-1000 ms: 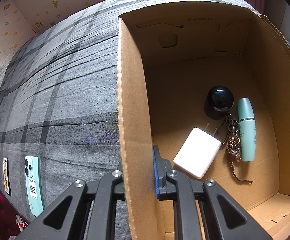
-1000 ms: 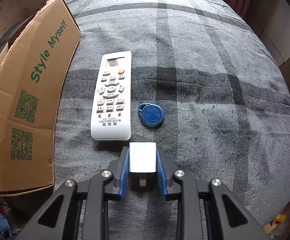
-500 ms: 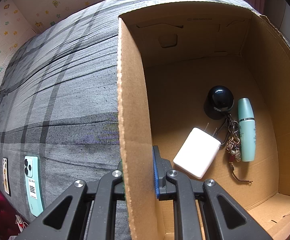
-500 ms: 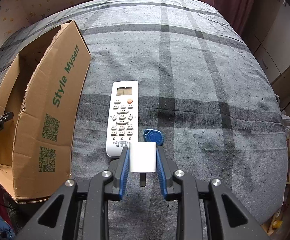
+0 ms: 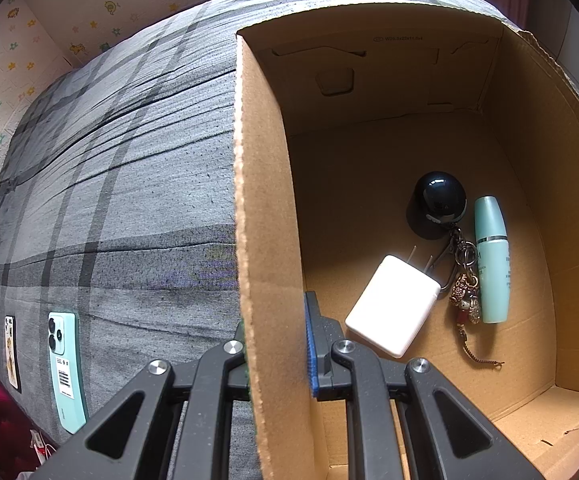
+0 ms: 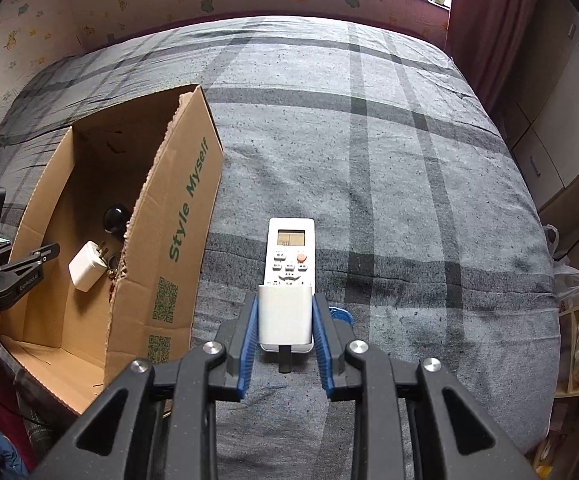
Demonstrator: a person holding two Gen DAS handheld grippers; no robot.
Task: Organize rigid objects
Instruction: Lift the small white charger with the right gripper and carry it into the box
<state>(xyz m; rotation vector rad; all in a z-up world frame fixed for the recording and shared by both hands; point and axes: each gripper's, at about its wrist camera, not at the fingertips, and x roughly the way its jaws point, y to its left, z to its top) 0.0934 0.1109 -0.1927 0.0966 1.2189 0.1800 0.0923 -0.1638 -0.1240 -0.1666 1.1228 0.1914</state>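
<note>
Charger (image 6: 285, 314) sits clamped in our right claw (image 6: 285, 322), lifted above the remote (image 6: 289, 248). The box (image 6: 177, 216) lies to its left, opening upward; our left claw (image 5: 277, 344) pinches the box's near-left wall.

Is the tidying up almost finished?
About halfway. Done: the charger, keychain and green tube lie in the box. In hand: the right gripper holds a white block. Left: the remote, blue tag and phone.
</note>
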